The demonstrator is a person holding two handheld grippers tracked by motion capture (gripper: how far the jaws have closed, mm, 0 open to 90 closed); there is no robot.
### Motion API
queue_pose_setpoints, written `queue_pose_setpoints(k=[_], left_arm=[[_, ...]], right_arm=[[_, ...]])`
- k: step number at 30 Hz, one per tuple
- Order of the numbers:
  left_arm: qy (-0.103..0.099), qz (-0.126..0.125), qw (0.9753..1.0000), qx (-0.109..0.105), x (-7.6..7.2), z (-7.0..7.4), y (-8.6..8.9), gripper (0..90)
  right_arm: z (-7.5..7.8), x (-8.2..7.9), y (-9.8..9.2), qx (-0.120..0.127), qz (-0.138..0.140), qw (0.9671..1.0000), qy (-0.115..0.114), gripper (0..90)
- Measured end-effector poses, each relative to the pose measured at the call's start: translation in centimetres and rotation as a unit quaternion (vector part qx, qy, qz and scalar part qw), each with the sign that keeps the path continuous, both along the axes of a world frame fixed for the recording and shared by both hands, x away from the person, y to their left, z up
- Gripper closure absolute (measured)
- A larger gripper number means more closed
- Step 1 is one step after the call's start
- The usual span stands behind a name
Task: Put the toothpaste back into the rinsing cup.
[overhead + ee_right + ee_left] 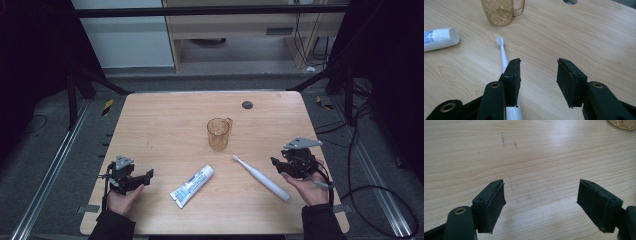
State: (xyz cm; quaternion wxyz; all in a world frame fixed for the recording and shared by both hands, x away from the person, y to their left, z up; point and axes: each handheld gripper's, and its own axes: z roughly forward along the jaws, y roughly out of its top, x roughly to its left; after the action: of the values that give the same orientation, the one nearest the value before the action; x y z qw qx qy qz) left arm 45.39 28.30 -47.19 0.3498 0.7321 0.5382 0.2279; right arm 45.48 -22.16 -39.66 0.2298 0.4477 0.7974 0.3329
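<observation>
Right gripper (pixel 278 164) jaws apart, empty, just beside toothbrush (pixel 261 177) at 3 o'clock. Left gripper (pixel 146 176) jaws wide, empty, over tabletop (pixel 165 120).

On the table (pixel 165 115), the cup (pixel 218 133) stands behind the toothpaste tube (pixel 192 186) and toothbrush (pixel 261 177).

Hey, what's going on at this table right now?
A person sits at a wooden table with a claw in each hand. Neither holds anything yet. The left claw is open over bare wood at the near left. The right claw is open too, close beside the white toothbrush, which lies flat with its head toward the amber cup. A toothpaste tube lies between the two hands. The cup stands upright in the middle, apart from both.
</observation>
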Motion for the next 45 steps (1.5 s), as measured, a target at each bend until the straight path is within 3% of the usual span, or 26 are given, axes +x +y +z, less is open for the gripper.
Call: queue_pose_setpoints(k=[9, 14, 21, 45], left_arm=[[0.001, 0.001, 1.0000, 0.001, 0.0, 0.0, 0.0, 21.2], [0.001, -0.001, 1.0000, 0.003, 0.0, 0.0, -0.1, 21.2], [0.002, -0.002, 1.0000, 0.005, 0.1, -0.1, -0.1, 21.2], [0.004, -0.003, 1.0000, 0.005, 0.1, -0.2, -0.2, 21.2]], right_arm=[[0.2, 1.6, 2.0, -0.019, 0.032, 0.9981, 0.048, 58.0], [-0.2, 2.2, 3.2, -0.039, 0.056, 0.9946, 0.079, 59.9], [-1.4, 2.8, 4.0, -0.055, 0.067, 0.9907, 0.104, 60.6], [-4.5, 3.8, 5.3, -0.074, 0.083, 0.9801, 0.164, 60.8]])
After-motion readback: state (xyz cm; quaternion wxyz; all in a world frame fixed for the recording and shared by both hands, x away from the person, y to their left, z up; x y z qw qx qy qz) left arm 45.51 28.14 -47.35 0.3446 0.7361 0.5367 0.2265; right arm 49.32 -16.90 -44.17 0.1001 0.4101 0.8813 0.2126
